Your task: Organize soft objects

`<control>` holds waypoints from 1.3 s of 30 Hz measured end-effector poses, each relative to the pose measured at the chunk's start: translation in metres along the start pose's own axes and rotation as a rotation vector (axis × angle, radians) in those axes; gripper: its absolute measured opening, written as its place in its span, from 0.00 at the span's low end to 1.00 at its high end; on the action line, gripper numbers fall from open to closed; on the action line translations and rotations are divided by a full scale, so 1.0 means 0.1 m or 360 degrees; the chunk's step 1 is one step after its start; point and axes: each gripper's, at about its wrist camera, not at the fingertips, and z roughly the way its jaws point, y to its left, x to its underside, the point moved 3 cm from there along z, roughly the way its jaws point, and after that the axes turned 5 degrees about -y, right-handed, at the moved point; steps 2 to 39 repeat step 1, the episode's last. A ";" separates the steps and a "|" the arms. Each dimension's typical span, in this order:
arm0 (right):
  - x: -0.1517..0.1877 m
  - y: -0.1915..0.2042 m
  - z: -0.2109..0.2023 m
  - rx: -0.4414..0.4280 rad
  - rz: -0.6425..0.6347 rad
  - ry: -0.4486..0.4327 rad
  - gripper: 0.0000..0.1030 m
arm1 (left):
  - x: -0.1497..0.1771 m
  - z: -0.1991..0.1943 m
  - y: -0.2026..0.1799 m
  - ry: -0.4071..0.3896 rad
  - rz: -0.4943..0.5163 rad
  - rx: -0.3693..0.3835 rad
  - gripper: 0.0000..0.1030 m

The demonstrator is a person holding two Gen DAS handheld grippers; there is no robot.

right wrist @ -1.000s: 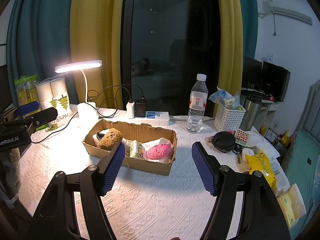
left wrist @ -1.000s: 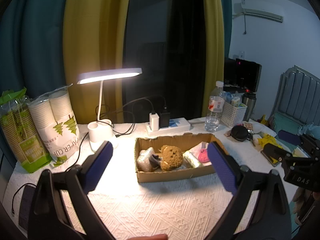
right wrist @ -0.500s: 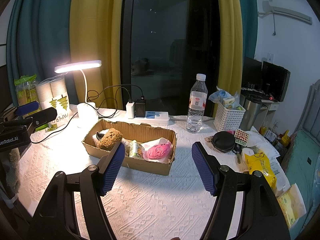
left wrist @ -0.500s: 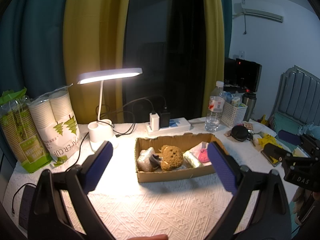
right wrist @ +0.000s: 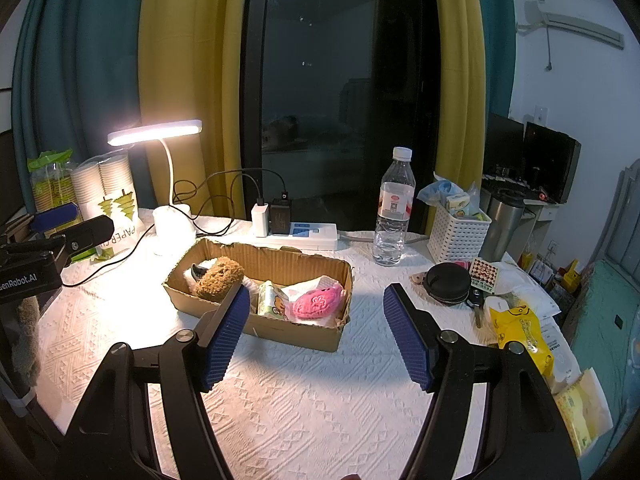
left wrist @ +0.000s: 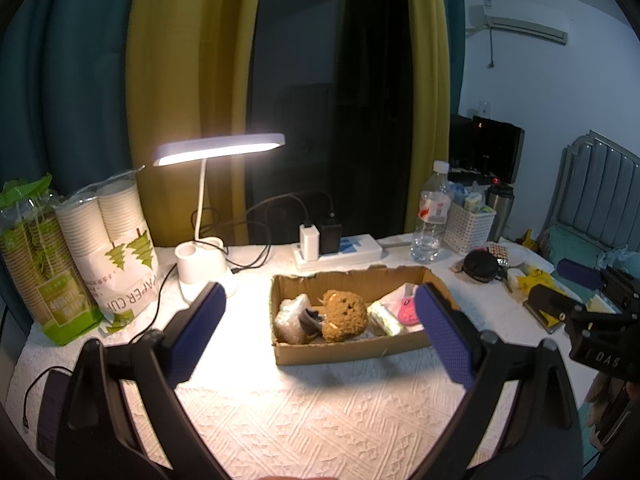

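My left wrist view looks forward and slightly down along its fingers from the near left of the table, the box a short way ahead. My right wrist view faces the same way from the near right, seeing the box from its right end. Both share the box, lamp, bottle and dark window

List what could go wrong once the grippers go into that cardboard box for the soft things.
1. The brown plush, packet and pink toy lie tightly packed in the cardboard box; open jaws of the right gripper may snag two at once.
2. The box looks light and may slide or lift along.
3. The water bottle and charger cables stand close behind; a wide swing might topple or catch them.
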 end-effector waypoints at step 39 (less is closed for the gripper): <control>0.00 0.00 0.00 0.0000 -0.0001 0.0002 0.71 | 0.00 0.00 0.00 0.0003 0.0000 -0.0002 0.93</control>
